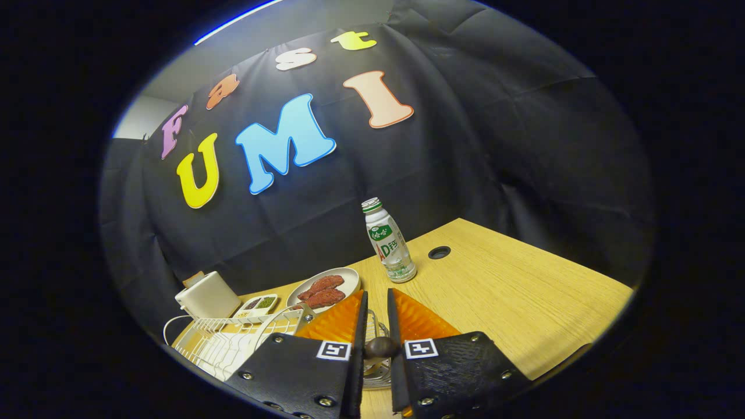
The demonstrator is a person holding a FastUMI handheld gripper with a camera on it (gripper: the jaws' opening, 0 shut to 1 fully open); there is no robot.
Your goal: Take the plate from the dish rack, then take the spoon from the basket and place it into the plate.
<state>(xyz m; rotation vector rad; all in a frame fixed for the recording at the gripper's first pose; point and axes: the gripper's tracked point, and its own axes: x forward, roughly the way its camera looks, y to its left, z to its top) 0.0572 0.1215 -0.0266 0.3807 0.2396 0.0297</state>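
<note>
Spoon (381, 347) shows as little more than a dark brown, rounded knob, smooth and faintly glossy, probably the end of a wooden handle; the rest of it is hidden by the fingers. It sits far back between the two fingers, close to their base, with silvery wire of the basket (377, 375) visible just under and behind it in the narrow gap.

The gripper (377, 297) is drawn nearly together, leaving only a thin slit between the fingers, and both inner faces appear to press on the brown knob from either side, so it is pinching the spoon. The fingertips hang over the wooden table (524, 291) and touch nothing there.

Just ahead of the left finger's tip lies the plate (349, 278), pale and round, flat on the table, with a few dark red pieces resting in it. To the left of the plate is a small white tray (259, 304) holding green and dark bits, and beside that a white box (206, 297). The white wire dish rack (221, 343) stands by the left finger, nearer than the box.

Beyond the fingertips a small bottle (389, 241) with a green and white label stands upright, near the plate but apart from it. A round dark hole (439, 252) in the tabletop lies just beside the bottle.
</note>
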